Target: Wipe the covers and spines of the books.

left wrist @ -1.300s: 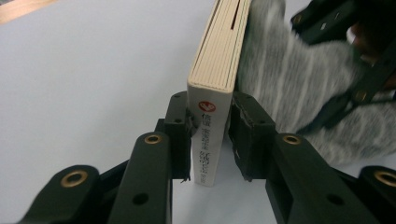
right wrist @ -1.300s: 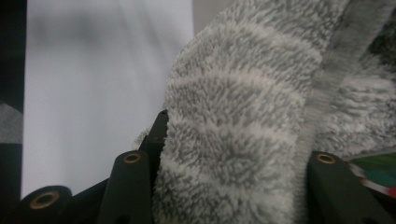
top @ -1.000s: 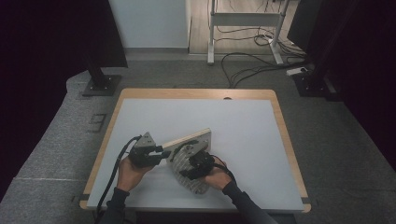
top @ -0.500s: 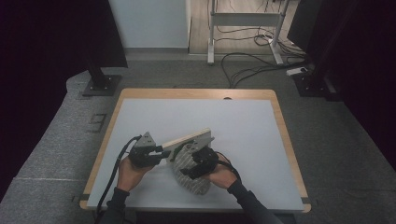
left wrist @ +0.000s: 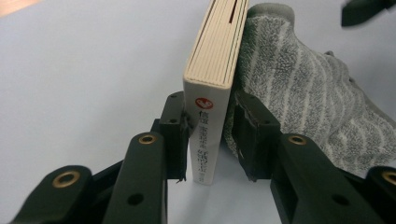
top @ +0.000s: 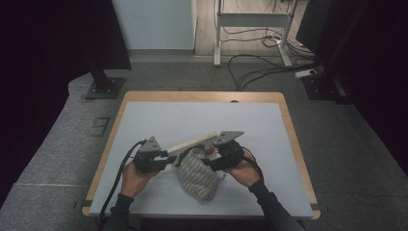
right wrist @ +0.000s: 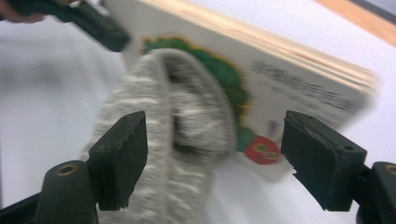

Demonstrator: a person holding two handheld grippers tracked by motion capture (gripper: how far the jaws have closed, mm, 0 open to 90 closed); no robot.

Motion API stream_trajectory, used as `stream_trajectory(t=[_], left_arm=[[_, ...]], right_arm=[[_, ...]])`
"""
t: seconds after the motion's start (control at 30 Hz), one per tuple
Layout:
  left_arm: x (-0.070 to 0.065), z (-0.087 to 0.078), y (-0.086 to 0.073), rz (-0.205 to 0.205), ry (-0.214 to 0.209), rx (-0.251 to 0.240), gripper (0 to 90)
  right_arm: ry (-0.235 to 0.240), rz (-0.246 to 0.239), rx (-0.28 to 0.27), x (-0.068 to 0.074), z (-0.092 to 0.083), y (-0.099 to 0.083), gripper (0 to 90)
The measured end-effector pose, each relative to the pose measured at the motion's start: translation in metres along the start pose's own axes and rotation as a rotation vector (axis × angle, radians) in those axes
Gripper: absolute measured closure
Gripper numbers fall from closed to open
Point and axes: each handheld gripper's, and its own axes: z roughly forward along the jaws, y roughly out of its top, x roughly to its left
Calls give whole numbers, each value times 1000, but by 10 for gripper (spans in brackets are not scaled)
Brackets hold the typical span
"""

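A thick board book (left wrist: 212, 93) with a white spine and a caterpillar picture on its cover (right wrist: 289, 84) is held tilted over the table. My left gripper (left wrist: 210, 135) is shut on its spine end. A grey striped cloth (top: 197, 175) lies bunched against and under the book (top: 192, 143), with its folded end up against the cover (right wrist: 187, 116). My right gripper (right wrist: 215, 140) hovers just right of the cloth (left wrist: 299, 93). Its jaws have just been opening and stand wide; the cloth's end lies between them, but the pads (right wrist: 119, 154) do not touch it.
The white table top (top: 192, 115) has a wooden rim and open room behind and to the right of the hands. A cable trails from the left gripper (top: 172, 156) off the front edge. Stands and cables are on the floor beyond the table.
My right gripper has let go of the cloth, opened, and lifted up and to the right. The cloth now hangs lower below the book. The left gripper and book stayed put.
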Motion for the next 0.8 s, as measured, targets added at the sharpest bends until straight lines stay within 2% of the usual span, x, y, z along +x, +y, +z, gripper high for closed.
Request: stream_trajectory(t=[0.23, 0.37, 0.47, 0.63, 0.8], left_arm=[[-1, -1, 0, -1, -5, -3, 656], [-1, -2, 0, -1, -6, -4, 658], [-1, -2, 0, -3, -9, -2, 656], [-2, -2, 0, 1, -10, 3, 643], [-4, -1, -1, -1, -12, 2, 623]], right_arm=[[-62, 38, -8, -24, 1, -5, 213], [-56, 55, -13, -35, 10, -8, 211], [-28, 67, -26, -41, 17, -6, 215], [9, 42, -40, -48, 25, -4, 239], [66, 37, -63, -51, 28, -4, 334]])
